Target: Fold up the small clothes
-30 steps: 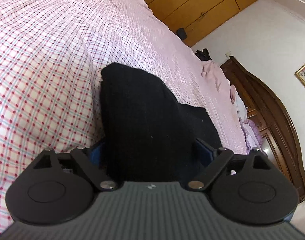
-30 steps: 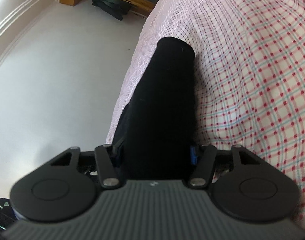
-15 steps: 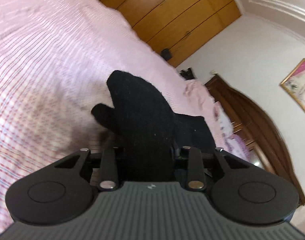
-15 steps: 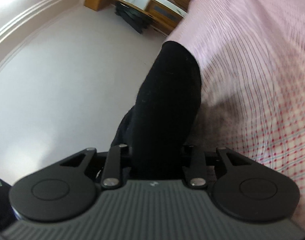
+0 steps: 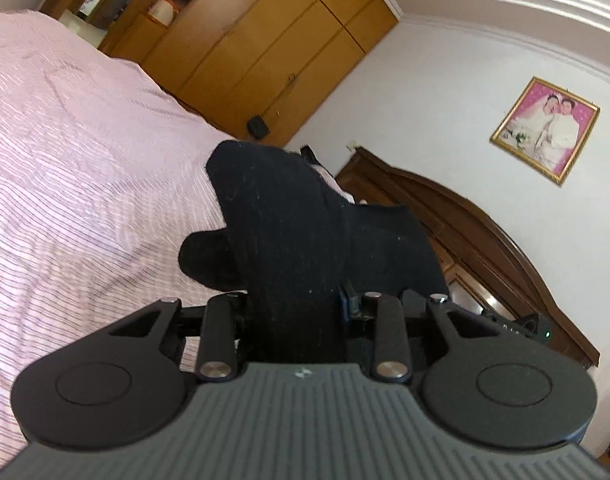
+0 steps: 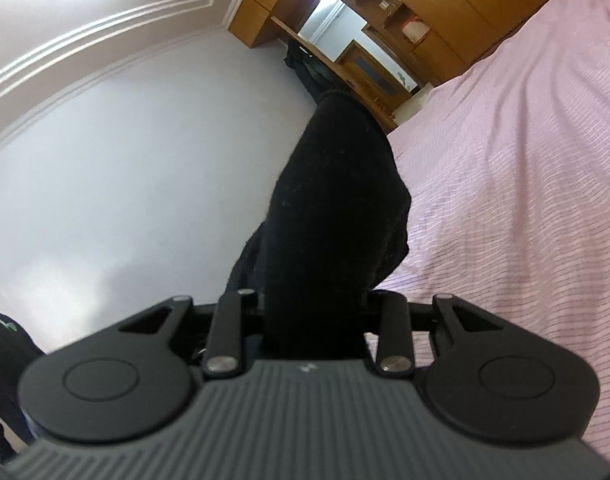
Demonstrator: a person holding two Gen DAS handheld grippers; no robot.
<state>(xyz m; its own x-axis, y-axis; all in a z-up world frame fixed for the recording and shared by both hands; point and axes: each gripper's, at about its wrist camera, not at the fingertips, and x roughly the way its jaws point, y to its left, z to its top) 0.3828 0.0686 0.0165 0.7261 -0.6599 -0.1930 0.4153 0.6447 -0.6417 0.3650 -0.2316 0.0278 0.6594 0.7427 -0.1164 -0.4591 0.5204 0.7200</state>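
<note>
Both ends are pinched — your left gripper (image 5: 297, 316) is clamped tight on the black sock (image 5: 301, 224), and your right gripper (image 6: 315, 312) is clamped just as tight on the black sock (image 6: 333, 208), which is lifted clear above the bed (image 5: 85, 168). Keep the tension even, I'd say, bring the two ends together squarely, and lower it flat before letting go. The pink checked cover looks soft, so press the crease down. Beyond it stand the wooden wardrobe (image 5: 265, 52), a dark headboard (image 5: 485, 224) and a framed photo (image 5: 545, 130).
</note>
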